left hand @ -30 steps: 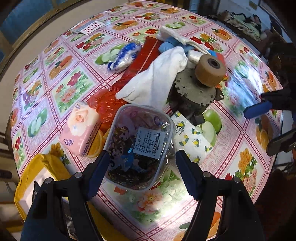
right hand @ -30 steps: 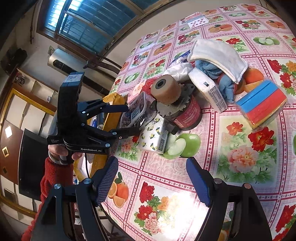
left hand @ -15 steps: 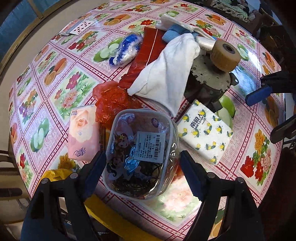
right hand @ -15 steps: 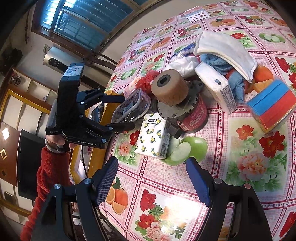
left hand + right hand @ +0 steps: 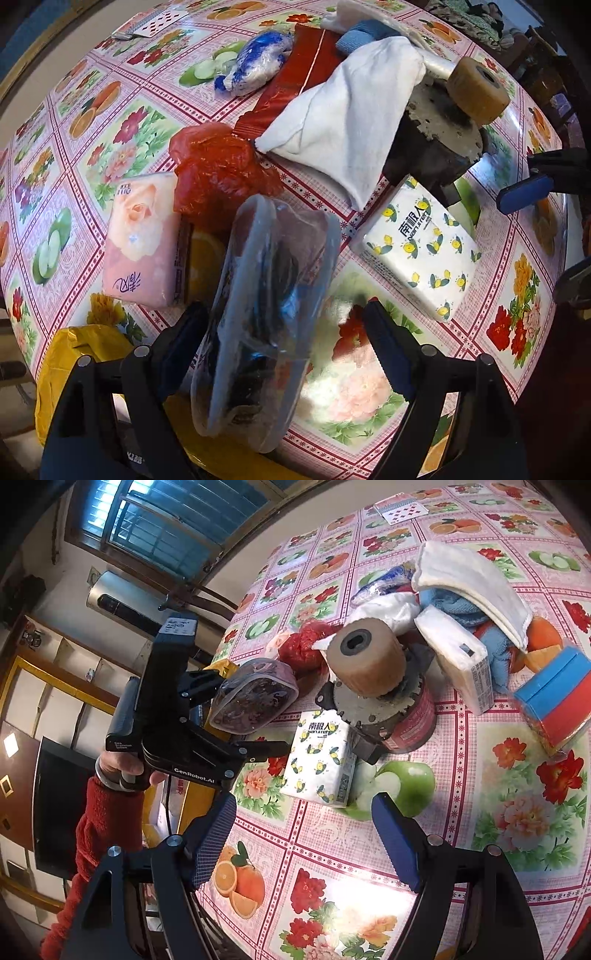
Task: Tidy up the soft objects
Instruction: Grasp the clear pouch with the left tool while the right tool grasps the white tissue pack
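1. The left tongs stand apart; a clear plastic pouch of dark, tangled contents sits tilted on edge between them, lifted off the counter, leaning at the left finger while the right finger stands clear of it.
2. The right tongs hang apart and empty over the flowered cloth.
3. Left of the pouch lies a pink tissue pack; right, a lemon-print tissue pack.
4. Behind, a crumpled red bag touches the pink pack.
5. Farther, a white cloth drapes beside a brown tape roll.
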Available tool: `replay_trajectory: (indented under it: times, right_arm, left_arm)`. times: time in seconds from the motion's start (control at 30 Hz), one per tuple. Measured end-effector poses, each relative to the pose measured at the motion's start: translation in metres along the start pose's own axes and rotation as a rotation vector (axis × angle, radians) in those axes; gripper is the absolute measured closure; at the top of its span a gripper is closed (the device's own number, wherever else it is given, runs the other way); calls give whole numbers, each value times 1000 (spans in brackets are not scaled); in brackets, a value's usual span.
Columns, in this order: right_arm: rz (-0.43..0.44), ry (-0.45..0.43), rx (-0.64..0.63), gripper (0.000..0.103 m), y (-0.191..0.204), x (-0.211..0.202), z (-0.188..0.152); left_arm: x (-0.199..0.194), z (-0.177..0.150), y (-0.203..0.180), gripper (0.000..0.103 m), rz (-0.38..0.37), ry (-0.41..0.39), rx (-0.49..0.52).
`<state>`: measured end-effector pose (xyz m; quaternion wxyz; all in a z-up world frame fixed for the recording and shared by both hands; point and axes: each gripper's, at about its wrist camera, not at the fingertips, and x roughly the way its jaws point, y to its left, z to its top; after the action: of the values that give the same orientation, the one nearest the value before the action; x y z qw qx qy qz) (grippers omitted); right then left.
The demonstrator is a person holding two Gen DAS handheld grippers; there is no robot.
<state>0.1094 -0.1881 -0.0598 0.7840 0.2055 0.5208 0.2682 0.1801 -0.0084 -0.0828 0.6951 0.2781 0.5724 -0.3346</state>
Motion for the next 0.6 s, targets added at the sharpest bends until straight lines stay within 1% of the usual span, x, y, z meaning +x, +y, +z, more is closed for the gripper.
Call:
replay_trajectory:
  times: [0.03,0.1,0.13,0.2,0.3,0.4,0.43,0.5,0.6]
  right_arm:
    - [-36,-11,-9,26,2,0,1]
    - [-125,-42,-30,29,9,1,1]
    - [-131,-42,-33,31,11,4,1]
    - [-128,-12,-9,31,10,12,1]
    - [-167,-15,5,31,14,22,2]
    - [-199,-23,3,31,22,33,5]
    - [-213,-20,-2,31,24,37,5]
    - [-240,-18,-21,31,32,45,6]
    - [-304,-10,-33,31,40,57,9]
  left_arm:
    - [1,-1,2,16,-3,-1,-25]
    - [0,-4,7,16,-35,-15,-79]
    - [-3,-5,10,16,-60,-27,-110]
    - [-8,-8,16,16,-89,-49,-159]
    - [-14,-11,23,16,-68,-74,-222]
    - [-14,-15,33,16,-80,-82,-328]
    - [-13,-17,39,16,-87,-80,-383]
    - [-14,-23,46,18,-112,-93,-460]
    - [-14,-25,49,25,-90,-93,-521]
